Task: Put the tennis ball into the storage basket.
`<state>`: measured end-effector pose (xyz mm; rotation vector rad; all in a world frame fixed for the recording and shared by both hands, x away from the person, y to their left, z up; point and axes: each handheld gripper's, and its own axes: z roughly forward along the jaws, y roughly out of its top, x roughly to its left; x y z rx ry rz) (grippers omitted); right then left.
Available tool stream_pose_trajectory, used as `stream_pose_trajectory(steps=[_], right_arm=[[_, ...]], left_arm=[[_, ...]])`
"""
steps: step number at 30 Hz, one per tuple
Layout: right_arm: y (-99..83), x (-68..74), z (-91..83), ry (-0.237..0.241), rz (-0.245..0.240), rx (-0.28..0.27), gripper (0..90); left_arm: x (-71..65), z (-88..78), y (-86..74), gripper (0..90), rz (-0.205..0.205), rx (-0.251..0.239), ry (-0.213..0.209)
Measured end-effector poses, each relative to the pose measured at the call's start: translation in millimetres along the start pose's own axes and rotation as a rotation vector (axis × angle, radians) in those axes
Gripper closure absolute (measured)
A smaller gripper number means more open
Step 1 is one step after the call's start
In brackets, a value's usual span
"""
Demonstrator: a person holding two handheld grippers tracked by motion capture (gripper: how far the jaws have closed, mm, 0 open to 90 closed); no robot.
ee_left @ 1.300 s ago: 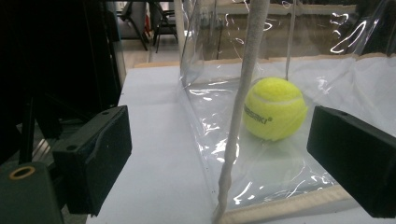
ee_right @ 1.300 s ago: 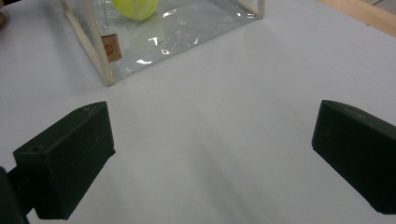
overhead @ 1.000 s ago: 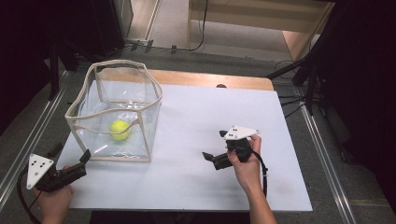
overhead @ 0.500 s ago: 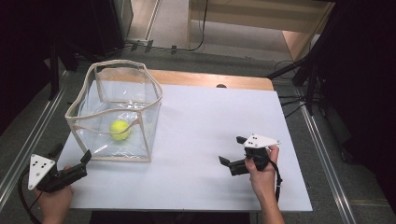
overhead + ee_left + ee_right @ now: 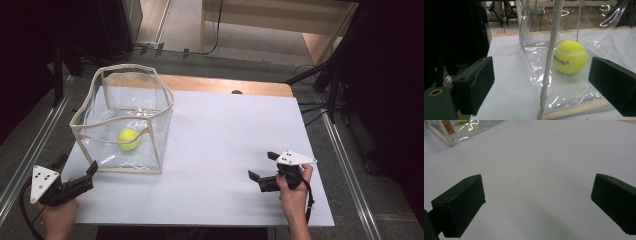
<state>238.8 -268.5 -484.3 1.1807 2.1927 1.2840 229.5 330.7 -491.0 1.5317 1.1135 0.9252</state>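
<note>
The right gripper point(image 5: 263, 169) has drawn back toward the bench's point(image 5: 235, 135) near right corner, fingers apart and empty like the left gripper's point(image 5: 76, 166), while the tennis ball point(image 5: 128, 139) already lies inside the clear bag point(image 5: 125, 122), so little seems left.

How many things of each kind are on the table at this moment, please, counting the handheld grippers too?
Tennis ball: 1, yellow, inside the bag
Clear bag: 1, standing open
Grippers: 2, the left gripper and the right gripper, both open
Total: 4
</note>
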Motion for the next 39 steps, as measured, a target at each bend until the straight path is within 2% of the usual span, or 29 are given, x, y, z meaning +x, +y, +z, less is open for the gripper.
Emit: stream_pose_trajectory(steps=[7, 9, 16, 25, 31, 39], right_arm=[[-11.9, -8.7, -10.6, -0.029, 0.017, -0.005, 0.0], [-16.6, -12.4, -15.8, -0.041, 0.037, -0.013, 0.0], [-26.9, -19.6, -25.4, -0.067, 0.063, -0.034, 0.0], [-42.0, -30.7, -39.8, -0.1, 0.09, -0.083, 0.0], [-47.2, -33.0, -43.9, -0.107, 0.103, -0.099, 0.0], [-52.3, -35.7, -50.4, -0.131, 0.149, -0.137, 0.0]], left_arm=[[-0.2, 0.1, 0.0, 6.9, 0.0, 0.0, 0.0], [-0.2, 0.1, -0.1, 6.9, 0.001, -0.001, 0.0], [-0.2, 0.0, -0.1, 6.9, 0.0, -0.001, 0.0], [-0.1, -0.2, -0.1, 6.9, 0.0, 0.0, 0.0], [0.0, -0.3, -0.1, 6.9, -0.001, 0.0, 0.001], [1.4, -0.2, 0.2, 6.9, -0.007, -0.005, -0.002]])
